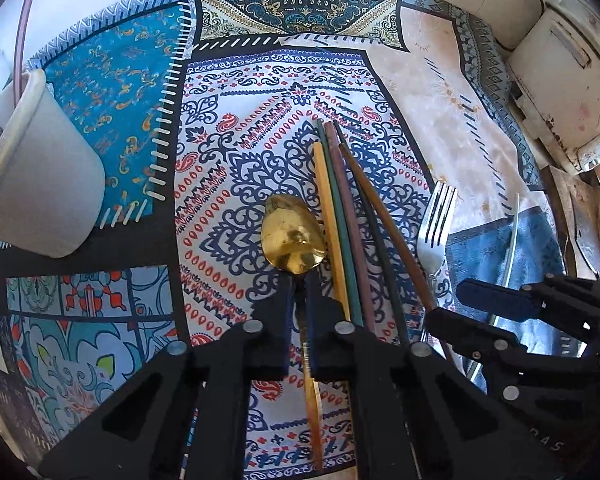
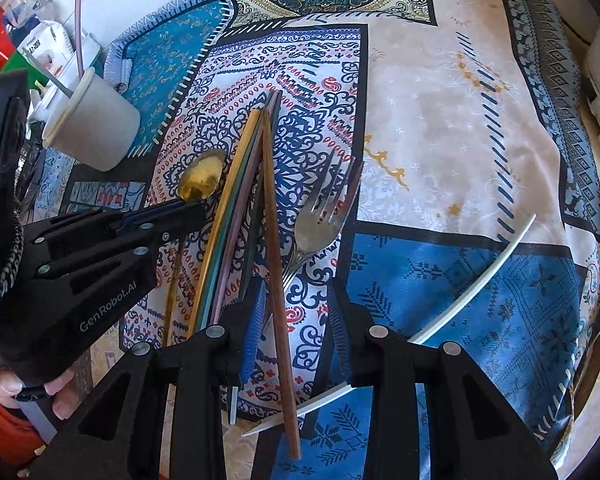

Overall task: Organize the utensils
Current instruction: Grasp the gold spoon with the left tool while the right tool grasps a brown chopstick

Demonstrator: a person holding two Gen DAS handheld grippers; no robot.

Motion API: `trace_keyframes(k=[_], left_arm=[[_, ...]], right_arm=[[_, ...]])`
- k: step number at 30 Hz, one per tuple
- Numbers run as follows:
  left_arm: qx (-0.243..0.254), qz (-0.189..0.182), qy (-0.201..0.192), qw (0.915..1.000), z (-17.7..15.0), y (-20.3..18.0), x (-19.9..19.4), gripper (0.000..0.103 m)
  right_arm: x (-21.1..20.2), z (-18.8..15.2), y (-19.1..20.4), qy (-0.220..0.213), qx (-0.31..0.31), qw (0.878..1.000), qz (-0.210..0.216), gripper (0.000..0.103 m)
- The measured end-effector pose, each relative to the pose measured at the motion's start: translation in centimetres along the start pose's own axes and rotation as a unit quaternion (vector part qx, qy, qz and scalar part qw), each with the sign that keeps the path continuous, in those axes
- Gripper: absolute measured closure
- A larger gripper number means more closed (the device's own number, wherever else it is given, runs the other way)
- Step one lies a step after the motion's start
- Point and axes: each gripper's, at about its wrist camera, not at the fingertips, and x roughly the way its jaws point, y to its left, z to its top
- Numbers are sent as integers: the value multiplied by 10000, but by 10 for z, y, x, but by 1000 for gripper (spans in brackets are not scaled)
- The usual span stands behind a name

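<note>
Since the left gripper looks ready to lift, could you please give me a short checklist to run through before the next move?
1. Left gripper shut on the gold metal spoon, at the neck below the bowl: ok.
2. Spoon bowl clear of the bundle of coloured chopsticks: cannot tell, they lie side by side.
3. White cup upright with room inside: ok, two sticks stand in it.
4. Right gripper empty: ok, open over the brown chopstick.
5. Silver fork clear of the lift: ok.
</note>
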Motion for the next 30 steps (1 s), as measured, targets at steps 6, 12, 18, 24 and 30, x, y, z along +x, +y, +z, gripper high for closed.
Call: trace_keyframes(k=[6, 12, 18, 24, 30], left_arm=[[43, -8, -47, 10000, 3, 1, -2, 100], [-240, -81, -78, 9996, -3, 11, -5, 101], [-323, -121, -208, 9992, -11, 23, -22, 101], [-463, -245, -377, 9979, -20, 24, -34, 101], [-472, -298, -559, 9969, -18, 24, -50, 101]], right_arm=[[6, 13, 12, -8, -265, 9996, -113, 83], [11, 22, 16, -9, -408, 9988, -262, 88], [12, 26, 18, -41, -562, 9975, -423, 96], [7, 27, 16, -102, -434, 9988, -223, 97], [-11, 24, 19, -359, -372, 9985, -195, 97]])
